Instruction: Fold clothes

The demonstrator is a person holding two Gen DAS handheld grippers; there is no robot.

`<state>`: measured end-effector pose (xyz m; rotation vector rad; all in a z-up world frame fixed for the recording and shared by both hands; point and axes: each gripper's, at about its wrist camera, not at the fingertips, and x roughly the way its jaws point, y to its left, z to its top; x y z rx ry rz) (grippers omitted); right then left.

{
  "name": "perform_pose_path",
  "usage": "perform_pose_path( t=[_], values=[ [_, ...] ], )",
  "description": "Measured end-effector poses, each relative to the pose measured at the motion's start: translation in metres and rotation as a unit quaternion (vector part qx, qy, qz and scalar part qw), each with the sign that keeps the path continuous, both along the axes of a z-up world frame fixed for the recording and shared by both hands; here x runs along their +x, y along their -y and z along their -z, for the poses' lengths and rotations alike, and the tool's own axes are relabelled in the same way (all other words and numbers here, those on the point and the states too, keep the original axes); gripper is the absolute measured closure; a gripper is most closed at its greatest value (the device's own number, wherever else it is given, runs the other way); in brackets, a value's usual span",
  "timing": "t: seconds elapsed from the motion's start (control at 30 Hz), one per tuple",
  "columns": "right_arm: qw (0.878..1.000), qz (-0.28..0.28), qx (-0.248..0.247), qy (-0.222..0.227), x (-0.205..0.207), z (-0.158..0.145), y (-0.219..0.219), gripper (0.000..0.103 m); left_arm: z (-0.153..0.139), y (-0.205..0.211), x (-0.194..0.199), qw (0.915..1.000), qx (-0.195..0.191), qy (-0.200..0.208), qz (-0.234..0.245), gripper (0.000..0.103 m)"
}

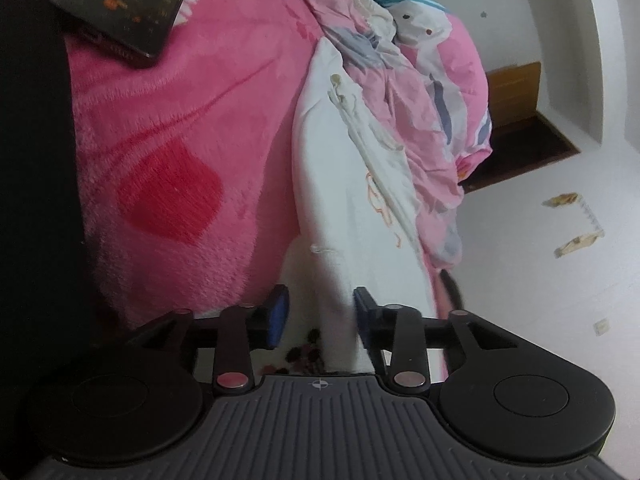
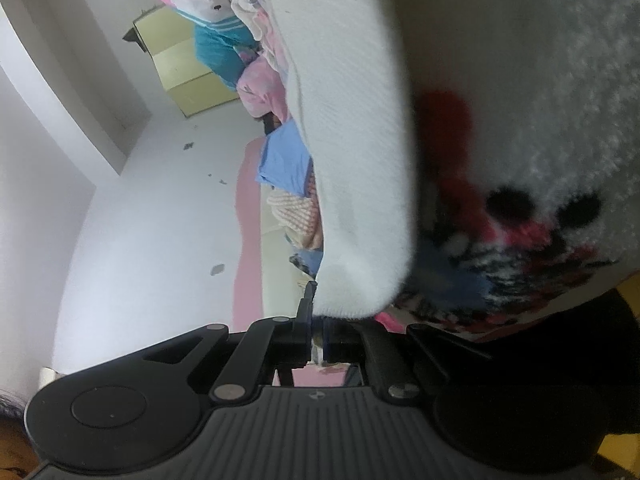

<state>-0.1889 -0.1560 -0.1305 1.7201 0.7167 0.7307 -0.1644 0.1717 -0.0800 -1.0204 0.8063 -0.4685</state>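
White garment (image 1: pixel 340 184) | left hand-held gripper (image 1: pixel 321 314) spread | right hand-held gripper (image 2: pixel 318 320) pinching its hem

Soft even light, fisheye-bent edges, slight blur

You have almost nothing legible in either view. In your left wrist view, a dark book (image 1: pixel 120 4) lies on the pink blanket (image 1: pixel 168 128) at the top left. Its cover carries rows of small pale characters and a few orange marks, but they are too small and blurred to read. A small crosshair sign (image 1: pixel 319 384), a circle crossed by two lines, is printed on the ribbed grey body of the tool, centred just behind the tongs. Your right wrist view shows the same crosshair mark (image 2: pixel 316 396) in the same place. No brand, number or label can be read on the clothes.
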Motion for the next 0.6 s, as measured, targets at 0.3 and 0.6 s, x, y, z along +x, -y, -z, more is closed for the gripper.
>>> perform_pose_path(
  t=[0.3, 0.6],
  values=[
    [1.0, -0.018, -0.006, 0.006, 0.016, -0.005, -0.003, 0.099, 0.006, 0.004, 0.011, 0.9995, -0.027, -0.008, 0.012, 0.061],
    [0.999, -0.029, -0.029, 0.021, 0.031, -0.019, 0.0, 0.099, -0.009, 0.018, 0.014, 0.9971, 0.055, 0.031, 0.041, 0.073]
  ],
)
